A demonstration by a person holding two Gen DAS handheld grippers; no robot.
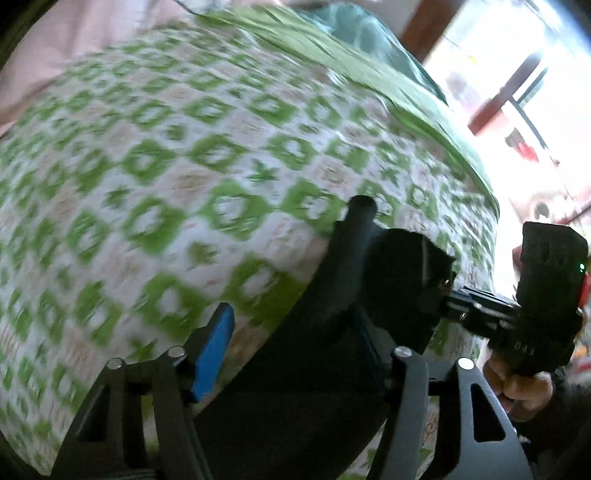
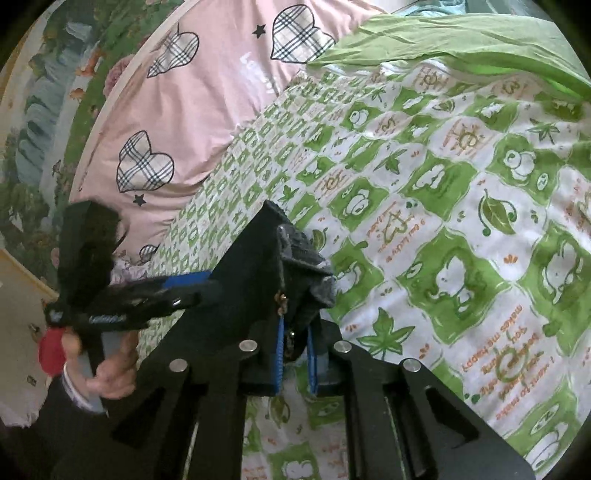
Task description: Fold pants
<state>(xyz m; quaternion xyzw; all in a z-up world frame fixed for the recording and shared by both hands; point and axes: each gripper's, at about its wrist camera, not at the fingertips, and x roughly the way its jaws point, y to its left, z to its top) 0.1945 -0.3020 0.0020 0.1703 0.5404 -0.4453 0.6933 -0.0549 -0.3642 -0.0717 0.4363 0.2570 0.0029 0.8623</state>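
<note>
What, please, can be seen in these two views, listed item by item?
black fabric pants: one, black, on the bed, stretched between both tongs
green-and-white patterned bedsheet: one, beneath the pants
pink pillow with plaid hearts: one, at the sheet's far edge
plain green cloth: one, along the sheet's top edge
right tongs: black with blue pads, shut on the pants
left tongs: black with blue pads, pants between them, grip unclear
hands: two, each holding a tongs handle

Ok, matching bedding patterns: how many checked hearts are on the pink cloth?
4 hearts on the pink cloth: one upper left, one top right, one lower left, one cut off at the bottom edge. Others may be hidden.
</note>
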